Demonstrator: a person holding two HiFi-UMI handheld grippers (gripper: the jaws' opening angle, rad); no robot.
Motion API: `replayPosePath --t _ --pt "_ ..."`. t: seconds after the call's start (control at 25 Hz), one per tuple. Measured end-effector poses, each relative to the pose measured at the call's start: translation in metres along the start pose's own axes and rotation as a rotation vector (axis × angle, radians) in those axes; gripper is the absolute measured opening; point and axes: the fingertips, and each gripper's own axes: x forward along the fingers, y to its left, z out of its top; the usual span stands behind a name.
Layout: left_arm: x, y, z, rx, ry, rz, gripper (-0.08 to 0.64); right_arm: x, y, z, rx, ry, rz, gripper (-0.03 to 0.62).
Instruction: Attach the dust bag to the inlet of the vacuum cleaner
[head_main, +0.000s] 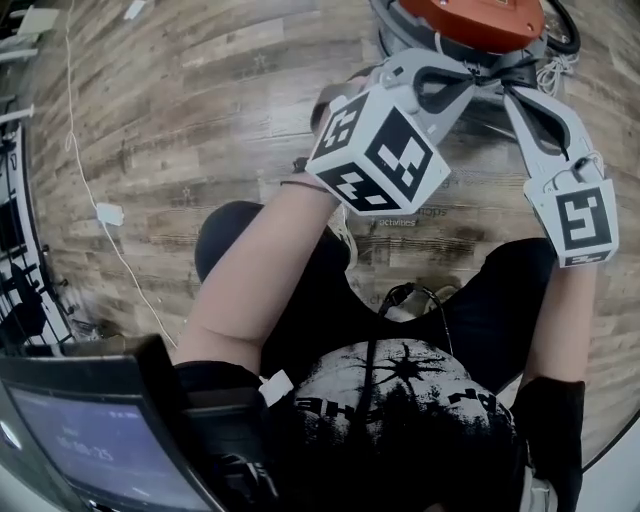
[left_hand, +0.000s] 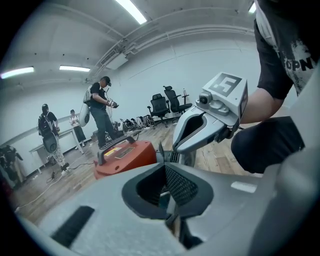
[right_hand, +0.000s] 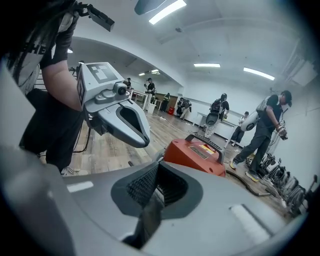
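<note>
**Both grippers closed and empty, held just short of the vacuum cleaner**

You hold the left gripper (head_main: 468, 78) and the right gripper (head_main: 512, 90) raised in front of your body. Their tips converge and sit close together without clearly touching.

Left gripper: in its own view the jaws are pressed fully together. The meshed pads meet face to face and nothing is caught between them.

Right gripper: same finding. Its own view shows the jaws closed pad to pad, with nothing gripped.

The vacuum cleaner (head_main: 478, 14) stands on the wooden floor (head_main: 200, 120), directly ahead of both grippers and just beyond their tips. It touches neither gripper. The body is red-orange, with a black carry handle along the top and a yellow label beside it. In the head view only its near edge shows, at the top of the frame, partly covered by the gripper arms. A dark hose (right_hand: 265, 189) lies on the floor at its far side.

You appear seated or crouched, with your knees in black trousers below the grippers. A white cable (head_main: 90, 190) runs across the floor to your left. A screen (head_main: 90, 440) sits at the lower left, close to your body.

Several people (right_hand: 267, 130) stand in the background, well apart from the work. Black office chairs (left_hand: 167, 102) are lined up against the far wall
</note>
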Motion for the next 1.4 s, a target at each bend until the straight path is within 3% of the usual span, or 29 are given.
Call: replayPosePath --t 0.24,0.4,0.52,0.68,0.96,1.04,1.16,1.4 --pt "-0.047 0.052 -0.022 -0.076 -0.017 0.010 0.002 0.014 -0.005 0.042 -0.078 0.000 0.038 0.005" --pt "-0.100 0.076 0.000 -0.175 -0.024 0.022 0.002 -0.011 0.003 0.102 -0.089 -0.026 0.112 0.005" --pt "-0.140 0.089 0.040 -0.294 -0.059 0.051 0.002 -0.033 -0.003 0.167 0.039 -0.098 0.137 0.005" --pt "-0.189 0.101 0.114 -0.385 -0.074 0.078 0.002 -0.070 -0.019 0.247 0.079 -0.120 0.200 0.005" --pt "-0.284 0.132 0.245 -0.426 -0.051 0.108 0.002 -0.122 -0.045 0.378 0.081 -0.138 0.306 0.006" --pt "-0.309 0.137 0.261 -0.439 -0.038 0.123 0.002 -0.128 -0.038 0.408 0.105 -0.166 0.335 0.006" --pt "-0.344 0.156 0.290 -0.445 -0.042 0.141 0.002 -0.135 -0.040 0.453 0.224 -0.172 0.347 0.006" --pt "-0.397 0.205 0.330 -0.464 -0.140 0.132 0.002 -0.127 -0.064 0.537 0.312 -0.255 0.279 0.006"
